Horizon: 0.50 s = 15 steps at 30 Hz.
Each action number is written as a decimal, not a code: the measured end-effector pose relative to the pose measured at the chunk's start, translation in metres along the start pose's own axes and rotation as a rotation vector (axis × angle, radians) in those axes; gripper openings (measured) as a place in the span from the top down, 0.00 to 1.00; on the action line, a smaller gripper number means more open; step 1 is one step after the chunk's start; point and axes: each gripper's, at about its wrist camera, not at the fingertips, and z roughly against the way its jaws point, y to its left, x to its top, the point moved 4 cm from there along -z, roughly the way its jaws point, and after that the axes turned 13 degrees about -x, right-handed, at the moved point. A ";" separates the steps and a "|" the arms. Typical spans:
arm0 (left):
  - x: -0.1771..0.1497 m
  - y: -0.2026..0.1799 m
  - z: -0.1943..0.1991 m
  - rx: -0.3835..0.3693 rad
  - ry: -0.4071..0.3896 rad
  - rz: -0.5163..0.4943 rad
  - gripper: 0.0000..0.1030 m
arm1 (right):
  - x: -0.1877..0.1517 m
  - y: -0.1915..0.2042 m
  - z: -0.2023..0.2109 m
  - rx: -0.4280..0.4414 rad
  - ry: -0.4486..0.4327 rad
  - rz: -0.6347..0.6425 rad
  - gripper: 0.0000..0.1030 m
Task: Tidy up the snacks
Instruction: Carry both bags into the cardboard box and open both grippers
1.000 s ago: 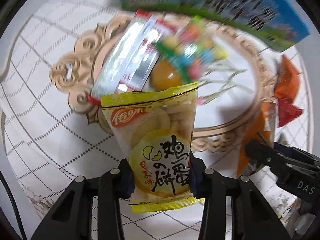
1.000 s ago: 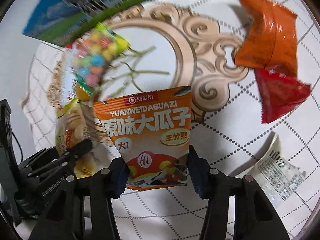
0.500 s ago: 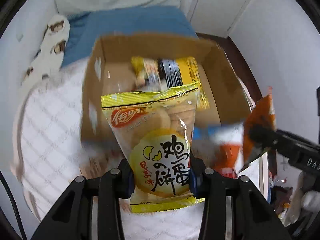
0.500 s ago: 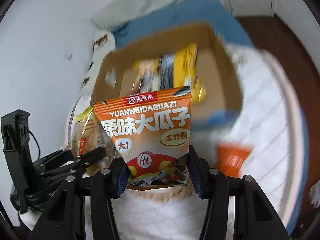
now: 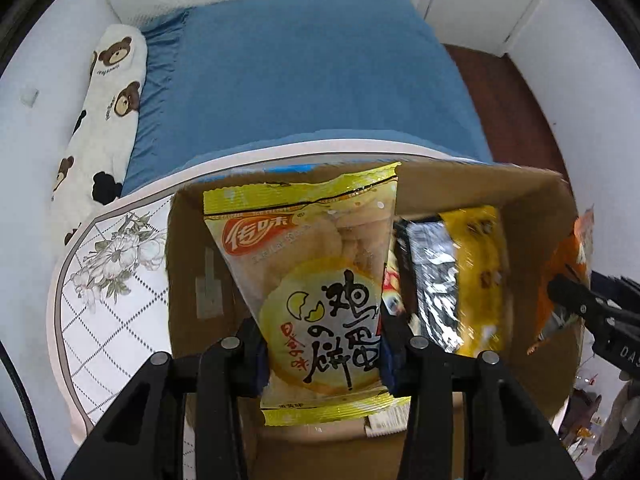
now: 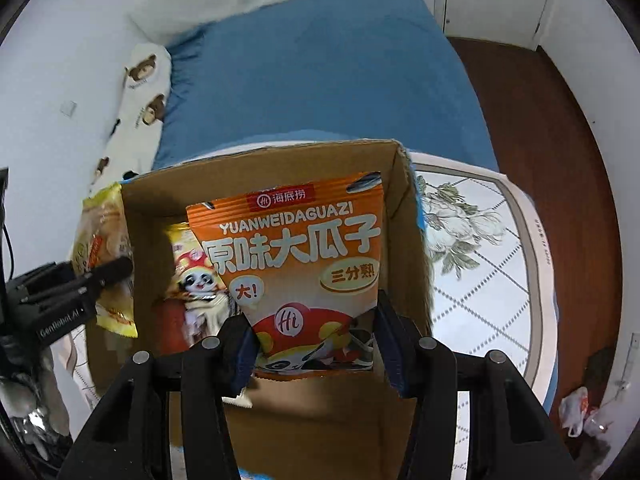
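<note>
hanging over an open cardboard box (image 5: 188, 264), the left hand-held gripper (image 5: 322, 344) is clenched on a yellow biscuit pack (image 5: 316, 280), pads pressing its lower sides, pack upright above the box's left half. the right hand-held gripper (image 6: 312, 344) grasps an orange seed pack (image 6: 296, 256) the same way, held over the box's right half, close to the right wall. each gripper shows at the edge of the other's view, so the two packs sit side by side with little room between them.

the box stands on a worktop with a white quilted floral cover (image 5: 116, 280); its far wall lies just beside the worktop's curved far edge. past that edge is a bed with a blue sheet (image 5: 304, 72) and a bear-print pillow (image 5: 108, 100) along the wall. bare cover lies open to the left of the box in the left view and to the right of it in the right view, where brown floor (image 6: 560, 140) runs beyond the worktop rim.

inside the box, a yellow and silver bag (image 5: 460, 276) lies against the right part of the floor in the left view, and a panda-print bag (image 6: 196, 280) shows low down beside the seed pack in the right view. the box floor under the biscuit pack looks bare.
</note>
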 end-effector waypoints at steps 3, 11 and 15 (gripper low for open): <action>0.013 0.011 -0.016 -0.003 0.027 0.019 0.59 | 0.012 -0.002 -0.019 -0.028 0.026 -0.022 0.14; 0.020 0.021 -0.033 -0.021 0.027 0.046 0.12 | 0.017 -0.002 -0.041 -0.054 0.031 -0.024 0.07; 0.015 0.020 -0.033 -0.042 0.007 0.063 0.12 | 0.012 -0.002 -0.031 -0.054 0.012 -0.041 0.07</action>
